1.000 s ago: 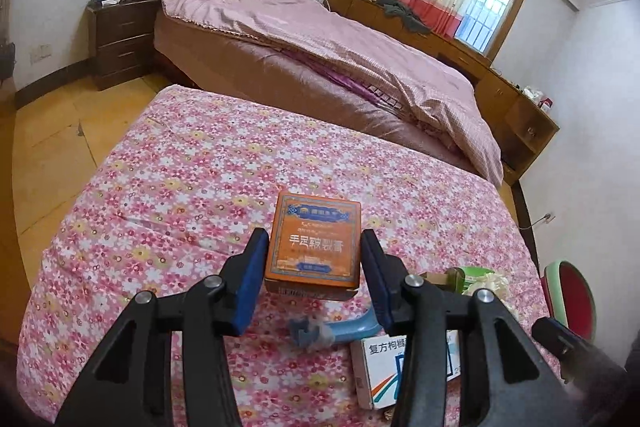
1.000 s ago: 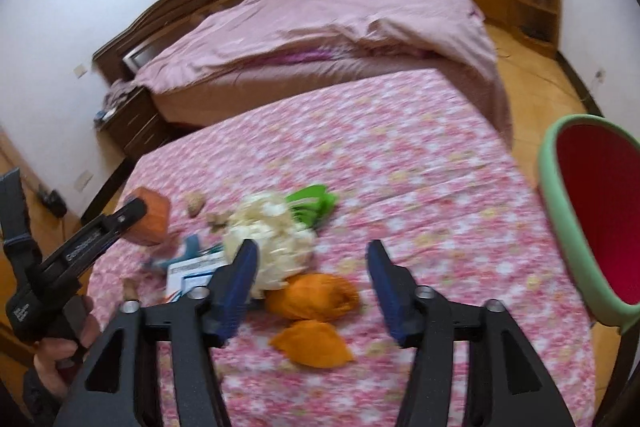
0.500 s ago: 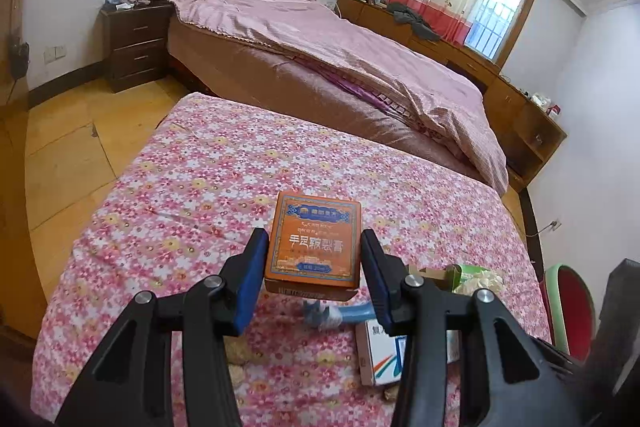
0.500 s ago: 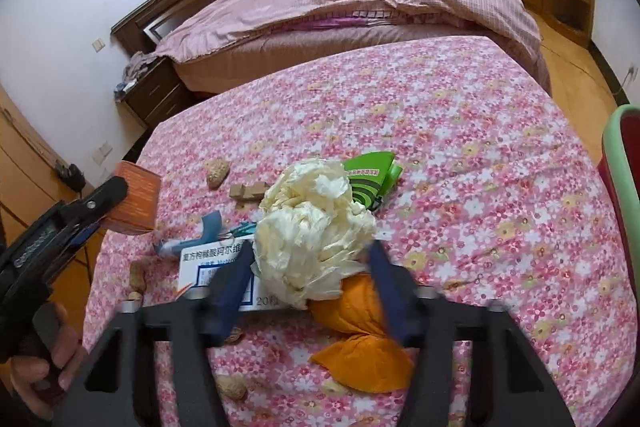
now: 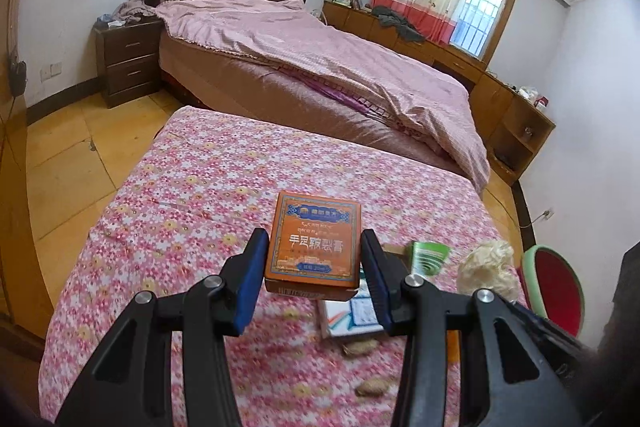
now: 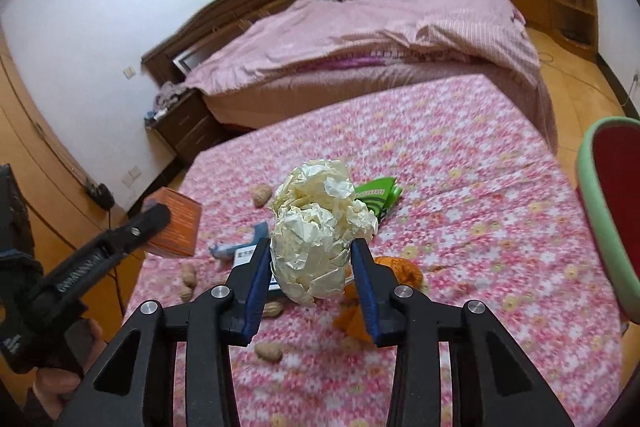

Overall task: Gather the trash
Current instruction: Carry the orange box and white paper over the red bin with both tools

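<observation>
Left gripper [image 5: 314, 279] clamps orange box [image 5: 314, 241], right gripper [image 6: 310, 277] just closed on paper wad [image 6: 316, 231] above peanuts [image 6: 269, 351]

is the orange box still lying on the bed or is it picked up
Picked up: the left tongs clamp the orange box by its sides, and in the right wrist view it hangs clear above the floral bedspread.

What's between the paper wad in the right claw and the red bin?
Nothing visible. The right claw, its jaws just closed, grips the crumpled paper wad; only bare floral tablecloth lies toward the red bin on the right.
</observation>
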The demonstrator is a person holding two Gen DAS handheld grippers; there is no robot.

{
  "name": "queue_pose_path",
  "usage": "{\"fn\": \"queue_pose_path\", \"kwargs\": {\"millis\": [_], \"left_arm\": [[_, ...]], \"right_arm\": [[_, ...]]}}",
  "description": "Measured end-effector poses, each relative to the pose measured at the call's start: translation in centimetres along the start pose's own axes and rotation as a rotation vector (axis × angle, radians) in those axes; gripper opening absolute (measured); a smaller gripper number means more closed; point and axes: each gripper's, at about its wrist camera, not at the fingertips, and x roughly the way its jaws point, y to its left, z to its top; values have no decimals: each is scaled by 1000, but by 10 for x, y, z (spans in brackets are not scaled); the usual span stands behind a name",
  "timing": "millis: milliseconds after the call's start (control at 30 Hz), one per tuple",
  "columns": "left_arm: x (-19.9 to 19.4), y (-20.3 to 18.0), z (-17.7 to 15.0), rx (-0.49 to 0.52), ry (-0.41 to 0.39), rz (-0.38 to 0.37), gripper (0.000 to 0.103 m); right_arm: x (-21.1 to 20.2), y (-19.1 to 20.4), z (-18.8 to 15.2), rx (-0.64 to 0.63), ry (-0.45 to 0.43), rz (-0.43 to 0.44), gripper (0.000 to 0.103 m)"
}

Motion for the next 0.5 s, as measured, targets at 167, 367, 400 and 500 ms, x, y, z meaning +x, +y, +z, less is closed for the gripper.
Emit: {"fn": "queue_pose_path", "kwargs": {"millis": [167, 367, 400, 500], "left_arm": [[-21, -13, -3, 20, -22, -17, 47], [-44, -31, -6, 53, -44, -35, 47], [-48, -35, -7, 62, -49, -39, 47], [-59, -46, -9, 81, -57, -51, 47]], "right_arm": [[-34, 1, -2, -2, -62, 1, 41], [-69, 0, -6, -1, -117, 2, 41], [-75, -1, -7, 1, -126, 2, 41], [-90, -4, -10, 12, -149, -7, 41]]}}
